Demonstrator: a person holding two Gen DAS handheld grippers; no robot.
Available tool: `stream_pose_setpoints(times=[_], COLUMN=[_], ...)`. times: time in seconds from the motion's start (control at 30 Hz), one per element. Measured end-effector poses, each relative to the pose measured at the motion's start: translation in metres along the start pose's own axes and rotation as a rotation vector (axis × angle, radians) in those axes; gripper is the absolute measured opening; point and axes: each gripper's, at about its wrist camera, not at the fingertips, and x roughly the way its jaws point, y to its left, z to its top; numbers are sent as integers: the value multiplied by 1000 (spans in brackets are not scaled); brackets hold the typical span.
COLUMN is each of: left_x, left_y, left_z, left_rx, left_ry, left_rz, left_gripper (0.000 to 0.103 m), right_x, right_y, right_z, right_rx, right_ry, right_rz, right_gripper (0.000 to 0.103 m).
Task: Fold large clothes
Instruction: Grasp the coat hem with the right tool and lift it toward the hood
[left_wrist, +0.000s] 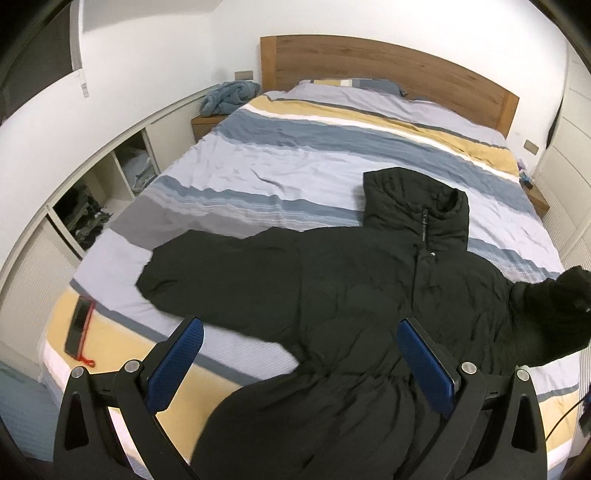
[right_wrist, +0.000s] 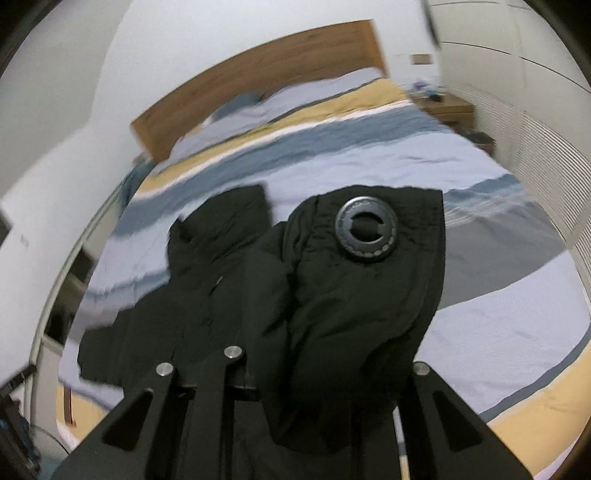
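1. A black hooded jacket (left_wrist: 369, 288) lies spread face-up across the striped bed (left_wrist: 295, 158), hood toward the wooden headboard (left_wrist: 388, 70).
2. The left gripper (left_wrist: 299, 354) hangs above the jacket's lower body with its blue pads (left_wrist: 177, 362) spread wide — nothing between them.
3. The right gripper (right_wrist: 325, 369) is pinched on the jacket's sleeve (right_wrist: 354, 295), which is lifted off the bed — its round patch (right_wrist: 366, 229) faces the camera.
4. A phone (left_wrist: 79, 321) lies near the bed's left corner.

striped bed (left_wrist: 295, 155) with black coat (left_wrist: 351, 280) and phone (left_wrist: 78, 325) on top
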Motion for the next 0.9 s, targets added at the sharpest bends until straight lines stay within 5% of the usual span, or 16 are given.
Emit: stream_pose_setpoints(times=[0.33, 0.83, 0.9], left_x=[-66, -141, -145], left_y=[61, 125, 126], left_z=[-2, -3, -4], left_rx=[-76, -189, -202], left_ry=[-43, -115, -117], left_rz=[86, 244, 247], left_gripper=[102, 102, 102], right_x=[21, 66, 67], right_y=[77, 164, 171], right_z=[-66, -161, -170], right_rx=[-161, -575, -592], right_ry=[152, 371, 393], right_rz=[1, -41, -17], right_gripper=[19, 22, 30])
